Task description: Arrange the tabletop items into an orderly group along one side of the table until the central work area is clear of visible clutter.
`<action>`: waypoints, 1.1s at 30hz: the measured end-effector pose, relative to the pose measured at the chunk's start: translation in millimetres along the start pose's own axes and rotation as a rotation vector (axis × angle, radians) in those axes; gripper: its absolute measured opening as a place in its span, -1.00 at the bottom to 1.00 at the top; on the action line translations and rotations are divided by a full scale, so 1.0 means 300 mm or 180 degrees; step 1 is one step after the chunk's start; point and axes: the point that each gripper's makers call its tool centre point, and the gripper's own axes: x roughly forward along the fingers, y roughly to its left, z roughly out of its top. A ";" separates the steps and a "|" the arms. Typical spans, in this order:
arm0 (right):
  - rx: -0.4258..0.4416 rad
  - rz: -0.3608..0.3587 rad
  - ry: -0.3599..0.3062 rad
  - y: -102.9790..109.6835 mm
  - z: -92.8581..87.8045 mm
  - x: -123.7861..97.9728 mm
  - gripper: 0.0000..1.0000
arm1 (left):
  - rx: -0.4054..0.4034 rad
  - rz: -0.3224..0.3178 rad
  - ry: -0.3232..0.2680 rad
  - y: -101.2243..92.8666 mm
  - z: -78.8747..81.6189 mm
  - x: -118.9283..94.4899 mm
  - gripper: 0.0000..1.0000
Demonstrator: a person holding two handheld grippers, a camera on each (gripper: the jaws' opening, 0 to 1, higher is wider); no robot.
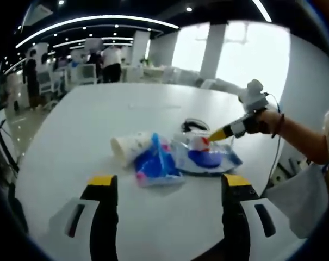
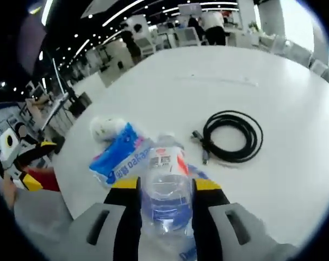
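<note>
Right gripper view: right hand-held gripper (image 2: 165,189) clamps clear water bottle (image 2: 165,185) for moving aside; coiled black cable (image 2: 229,136) nearby on surface (image 2: 208,81); left hand-held gripper (image 1: 169,182) spread, holding nothing, facing tissue pack (image 1: 156,166).

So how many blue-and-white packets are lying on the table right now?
2. One blue-and-white packet lies beside the tipped paper cup; the other lies flat under the water bottle that the right gripper straddles. More could be hidden underneath.

We are working in a large open-plan office or lab: ceiling strip lights (image 1: 93,20) are glowing, people (image 1: 111,62) are standing among distant workstations, and pillars (image 1: 212,49) are framing bright windows (image 1: 251,54).
</note>
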 end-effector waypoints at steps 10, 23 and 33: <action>-0.0348 -0.0389 0.0192 -0.071 -0.030 -0.026 -0.99 | 0.0065 0.0035 0.0011 0.011 -0.001 0.000 0.49; 0.0010 -0.0354 0.0116 -0.063 0.010 -0.032 -0.98 | 0.0100 0.0065 0.0010 0.020 0.003 -0.004 0.49; -0.0229 -0.0510 0.0185 -0.083 0.046 -0.014 -0.93 | 0.0113 0.0057 0.0039 0.017 -0.003 -0.002 0.50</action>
